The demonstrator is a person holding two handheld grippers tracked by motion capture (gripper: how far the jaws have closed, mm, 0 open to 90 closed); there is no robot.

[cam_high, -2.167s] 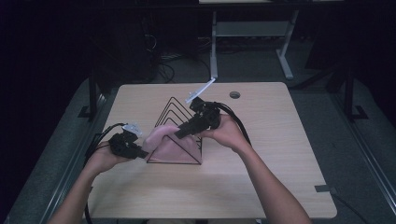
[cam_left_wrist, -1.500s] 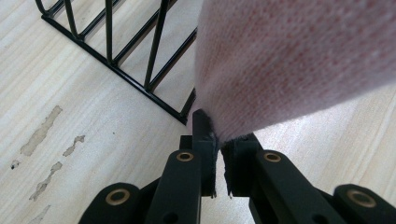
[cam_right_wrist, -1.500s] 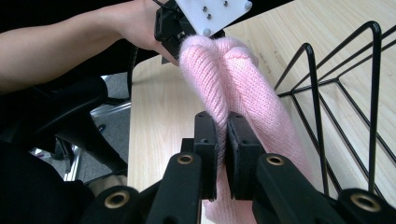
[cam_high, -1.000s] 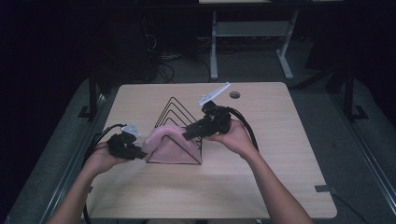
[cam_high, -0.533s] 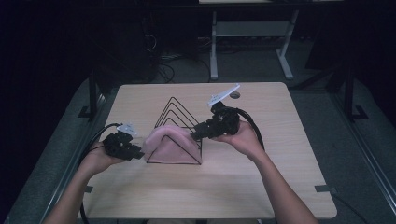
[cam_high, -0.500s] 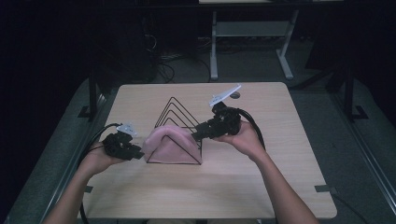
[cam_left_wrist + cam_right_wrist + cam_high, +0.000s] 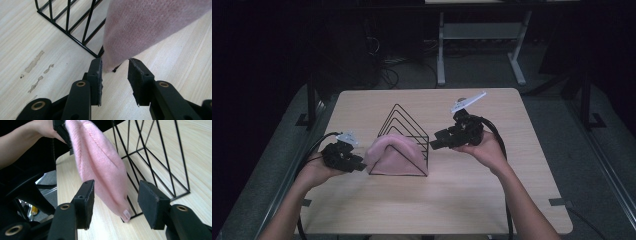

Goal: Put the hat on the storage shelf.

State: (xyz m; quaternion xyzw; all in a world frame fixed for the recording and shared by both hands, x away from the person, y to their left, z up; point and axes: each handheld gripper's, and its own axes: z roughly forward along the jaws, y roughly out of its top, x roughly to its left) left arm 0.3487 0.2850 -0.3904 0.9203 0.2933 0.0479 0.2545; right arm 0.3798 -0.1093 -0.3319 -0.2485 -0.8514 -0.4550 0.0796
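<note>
A pink knitted cloth (image 7: 392, 152) hangs draped over the near end of a black wire rack (image 7: 404, 117) in the middle of the wooden table (image 7: 462, 200). My left gripper (image 7: 359, 165) sits at the cloth's left end. In the left gripper view its jaws (image 7: 115, 70) have just been opening, with the lower tip of the cloth (image 7: 150, 25) between the parted pads. My right gripper (image 7: 434, 142) is just right of the rack, open, its jaws having just opened wider. In the right gripper view the cloth (image 7: 100, 162) and rack (image 7: 160, 162) lie beyond its jaws (image 7: 115, 192).
Bare tabletop lies in front of the rack and to its right. Pale scuff marks (image 7: 35, 62) mark the wood by the left gripper. A metal desk frame (image 7: 477, 35) stands on the dark floor beyond the table. Cables trail from both grippers.
My right gripper has drawn back to the right, off the cloth and away from the rack, with its jaws wider. The cloth now rests on the rack. The left hand has stayed put.
</note>
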